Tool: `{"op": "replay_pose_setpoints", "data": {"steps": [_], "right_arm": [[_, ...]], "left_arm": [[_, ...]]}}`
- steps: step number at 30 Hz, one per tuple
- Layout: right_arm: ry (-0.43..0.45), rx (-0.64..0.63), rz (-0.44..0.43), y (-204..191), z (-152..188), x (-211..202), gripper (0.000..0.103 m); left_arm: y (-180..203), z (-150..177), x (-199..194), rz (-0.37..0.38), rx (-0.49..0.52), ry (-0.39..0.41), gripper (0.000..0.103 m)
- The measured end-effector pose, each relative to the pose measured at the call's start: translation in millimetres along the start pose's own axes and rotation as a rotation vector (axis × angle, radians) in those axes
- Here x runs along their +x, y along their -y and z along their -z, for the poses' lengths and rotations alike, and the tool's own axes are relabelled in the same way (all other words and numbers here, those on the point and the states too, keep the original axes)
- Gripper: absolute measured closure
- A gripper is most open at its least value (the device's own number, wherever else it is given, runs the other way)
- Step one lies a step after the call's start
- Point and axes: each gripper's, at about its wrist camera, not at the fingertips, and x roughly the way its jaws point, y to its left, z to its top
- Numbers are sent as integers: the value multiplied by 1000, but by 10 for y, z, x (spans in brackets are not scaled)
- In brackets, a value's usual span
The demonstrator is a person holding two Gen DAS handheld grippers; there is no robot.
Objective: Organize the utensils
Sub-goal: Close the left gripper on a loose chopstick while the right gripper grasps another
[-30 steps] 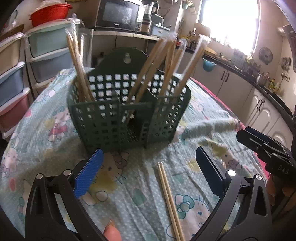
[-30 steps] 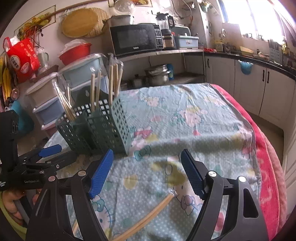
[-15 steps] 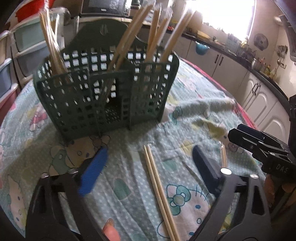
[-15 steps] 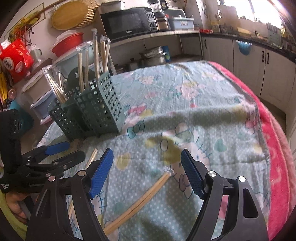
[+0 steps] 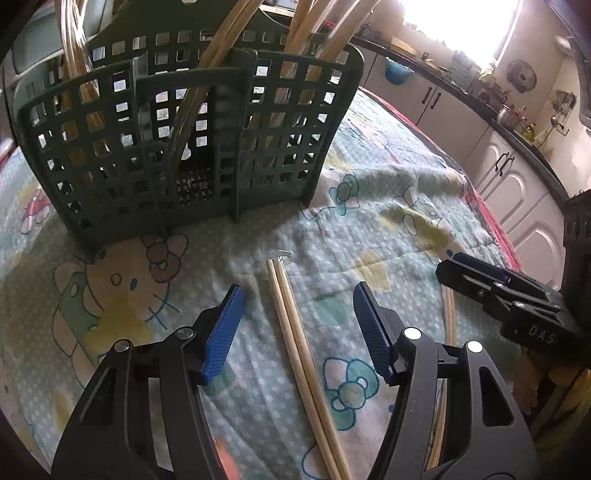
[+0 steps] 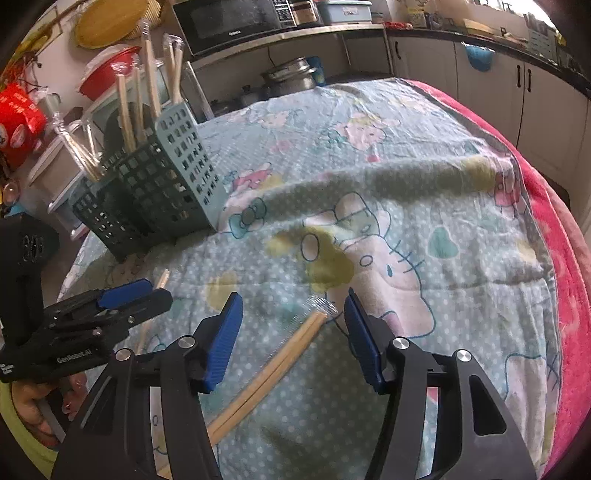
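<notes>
A pair of wooden chopsticks (image 5: 295, 332) lies on the cartoon-print cloth between the blue pads of my left gripper (image 5: 297, 306). Its jaws are closing and the pads stand clear of the sticks. A second pair (image 6: 269, 365), in a clear sleeve, lies slanted between the pads of my right gripper (image 6: 293, 317). Those jaws are closing too, untouched by the sticks. The dark green slotted caddy (image 5: 184, 147) stands just beyond, with several wrapped chopsticks upright in it. It also shows in the right wrist view, caddy (image 6: 159, 192). The right gripper (image 5: 498, 295) sits beside the left gripper (image 6: 110, 306).
The cloth (image 6: 406, 184) covers a table with a pink edge (image 6: 554, 240) at the right. Stacked plastic drawers (image 6: 55, 166), a microwave (image 6: 229, 18) and white kitchen cabinets (image 5: 517, 192) stand beyond. A person's fingers (image 6: 37, 406) hold the left gripper's handle.
Both grippers have come down toward the cloth and tilted lower, and their jaws have narrowed around the two chopstick pairs. The caddy now fills more of the left wrist view.
</notes>
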Motion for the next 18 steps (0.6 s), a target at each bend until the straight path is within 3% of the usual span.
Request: {"op": "replay_pose_setpoints", "data": {"steps": [12, 15, 18], "right_arm": [[-27, -19, 38, -28, 70, 115, 49], [-25, -23, 55, -40, 79, 119, 55], [-23, -17, 80, 0, 83, 114, 67]], "left_arm": [[21, -125, 132, -23, 4, -30, 51], [26, -162, 163, -43, 10, -36, 56], [49, -208, 216, -72, 18, -32, 67]]}}
